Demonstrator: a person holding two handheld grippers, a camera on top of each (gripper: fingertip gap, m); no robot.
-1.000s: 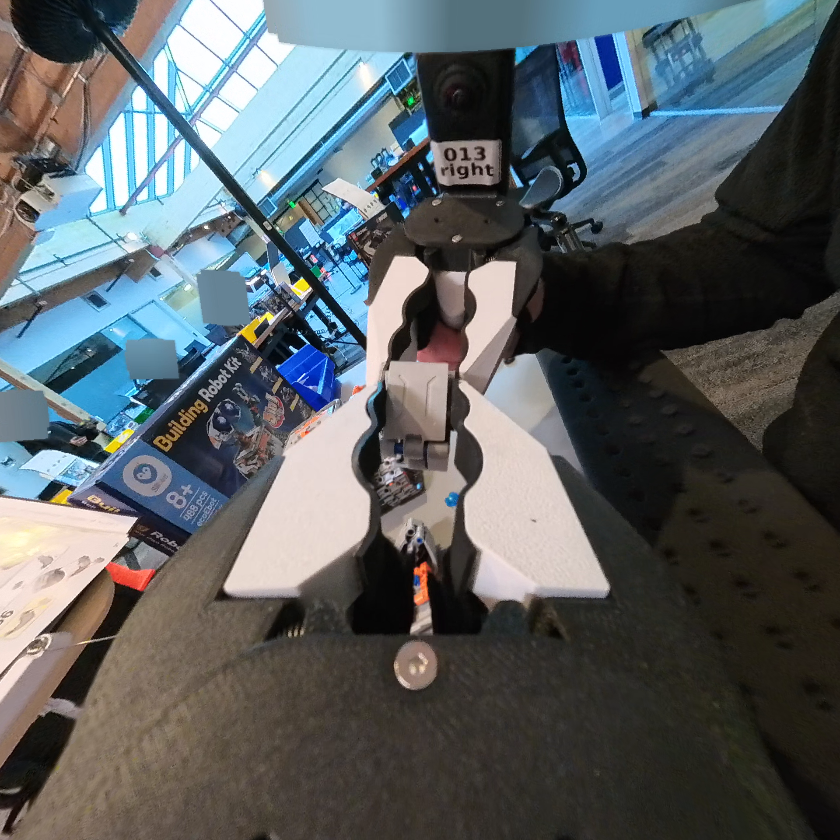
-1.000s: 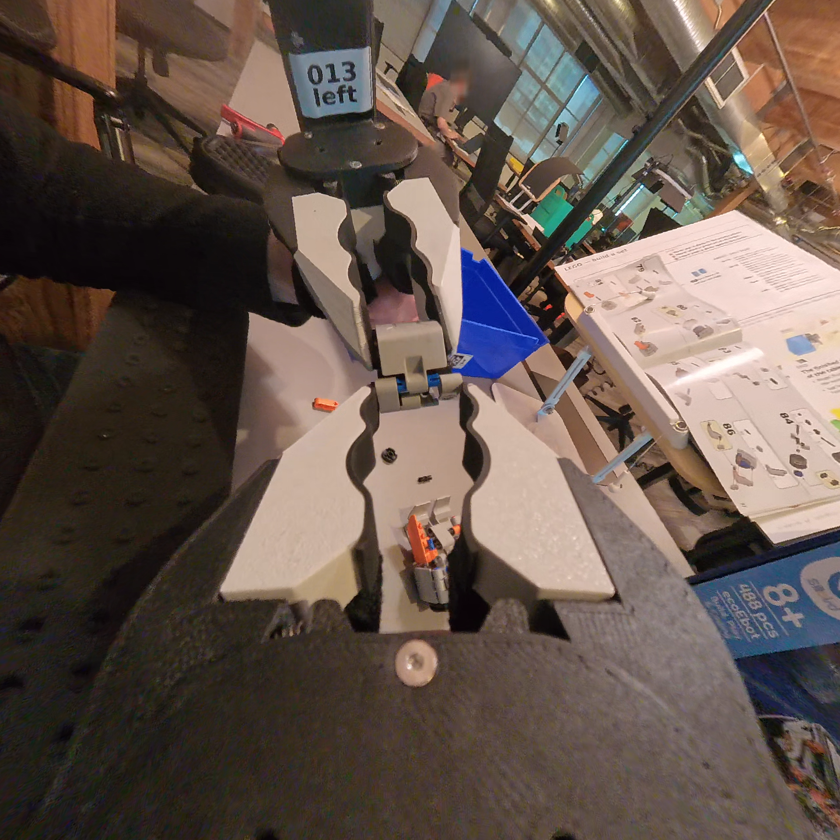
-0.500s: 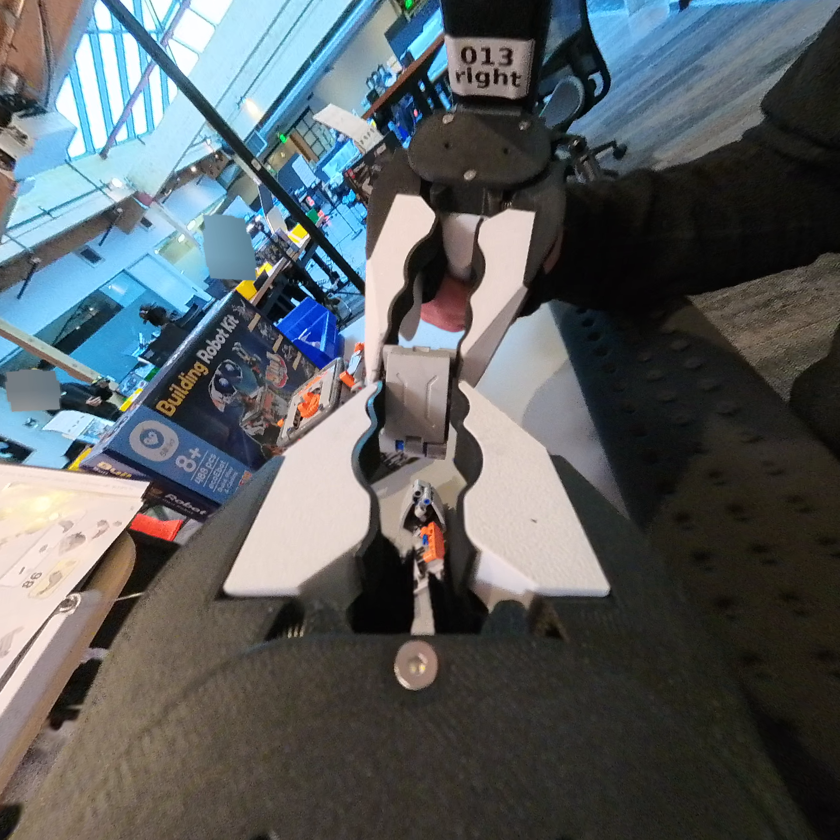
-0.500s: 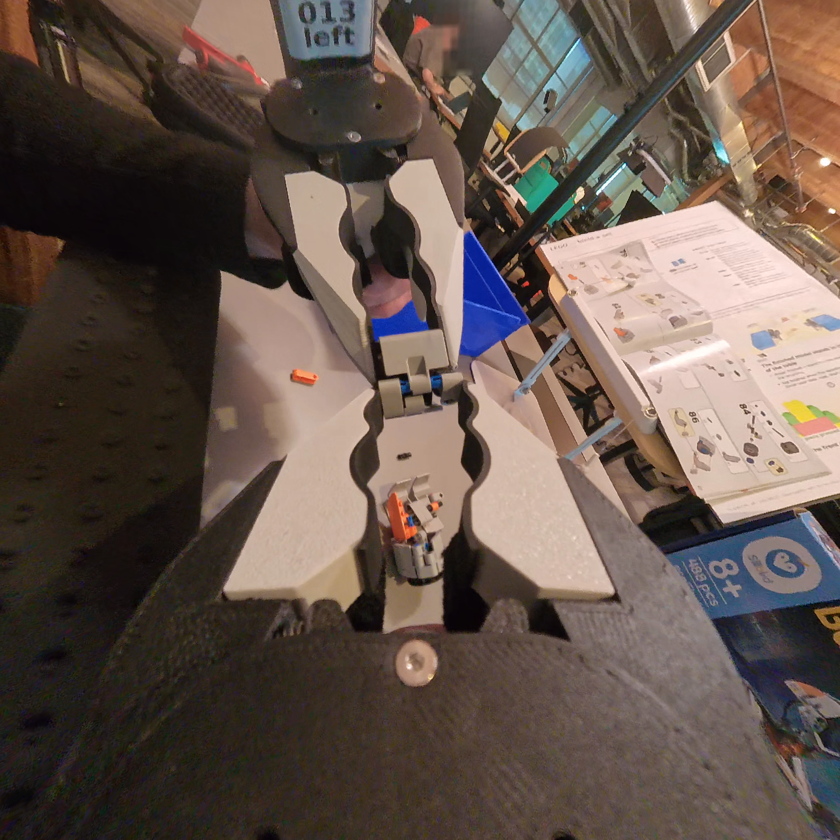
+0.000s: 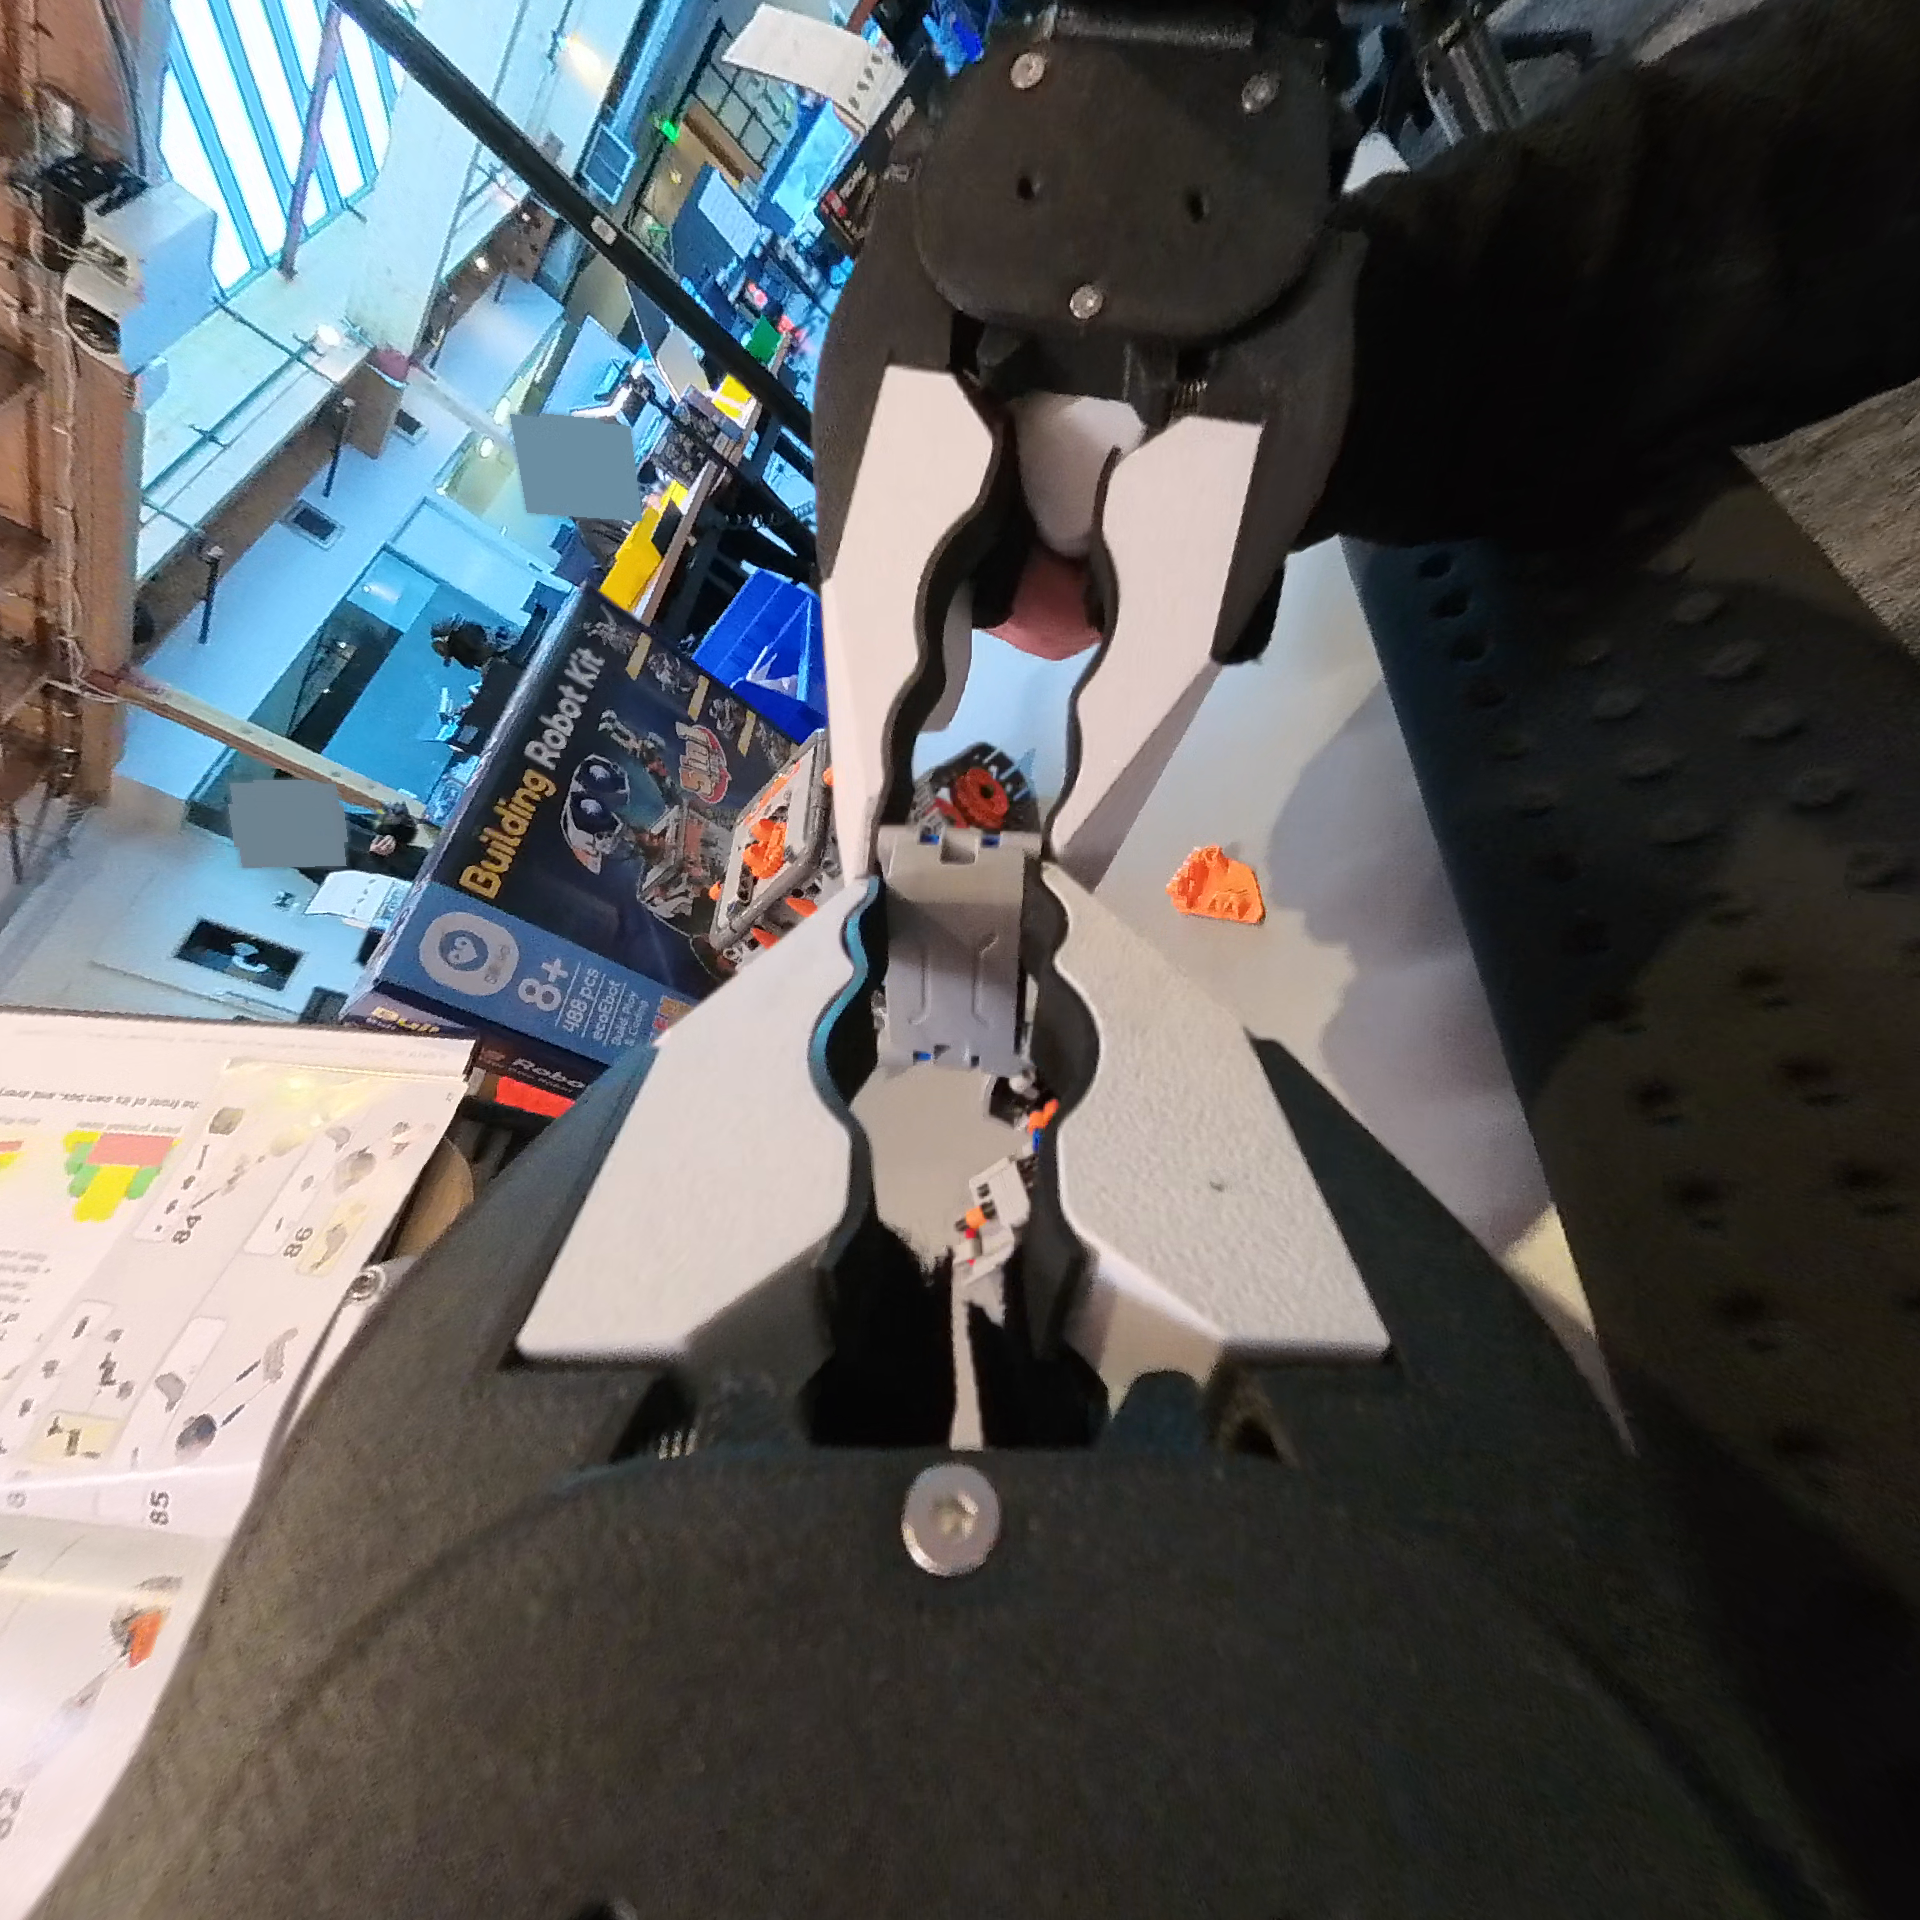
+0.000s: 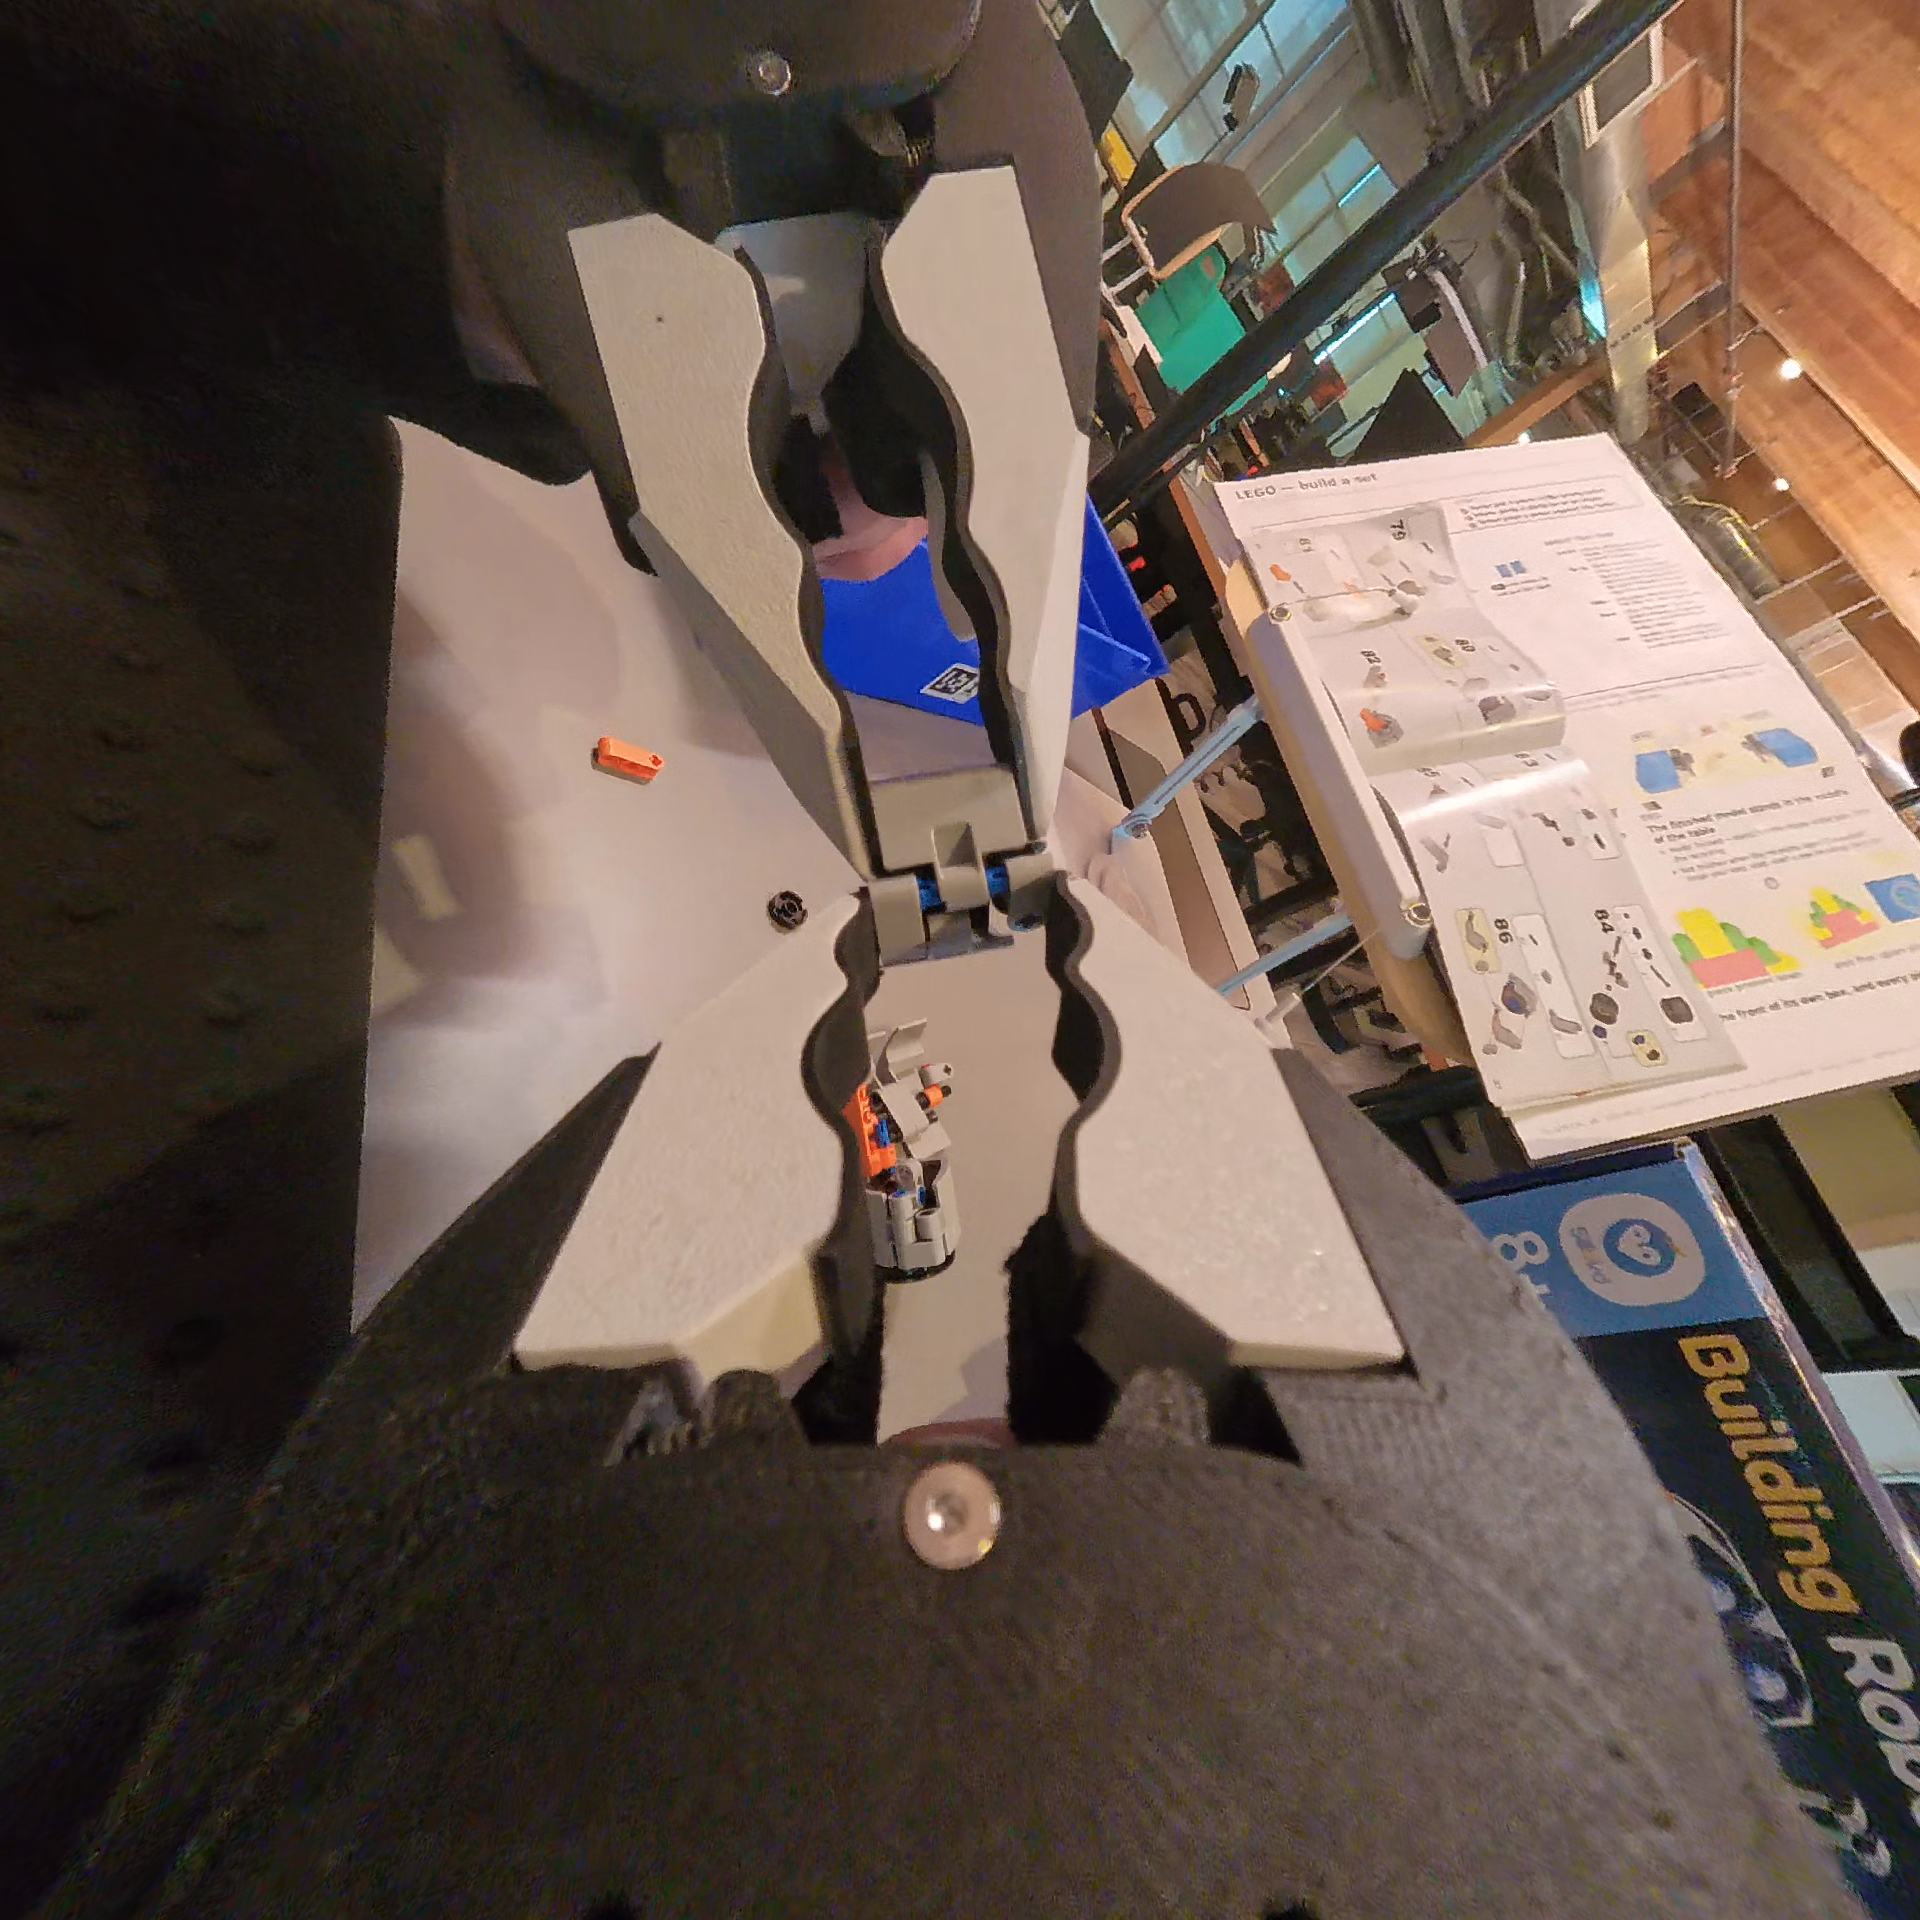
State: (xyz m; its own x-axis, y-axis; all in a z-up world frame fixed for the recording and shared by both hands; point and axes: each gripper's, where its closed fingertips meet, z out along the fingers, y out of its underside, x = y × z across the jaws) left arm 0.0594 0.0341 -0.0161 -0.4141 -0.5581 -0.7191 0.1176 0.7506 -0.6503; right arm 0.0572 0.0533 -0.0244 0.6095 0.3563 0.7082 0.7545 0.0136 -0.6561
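Grey brick assembly [image 5: 951, 966] | left tool [image 5: 956, 894] clamped on it | right tool [image 6: 961, 904] grips opposite hinged end

The grey brick assembly [image 5: 954, 956] is largely hidden between the fingers [image 5: 717, 1143], its far end seemingly covered.

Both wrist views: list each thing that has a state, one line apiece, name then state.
left tongs: shut on the grey brick assembly.
right tongs: shut on the same assembly, from the opposite side.
grey brick assembly: held off the table between both tongs.
orange brick: loose on the white table.
instruction booklet: open, propped on a stand.
blue kit box: closed, as far as shows.
blue bin: contents hidden.
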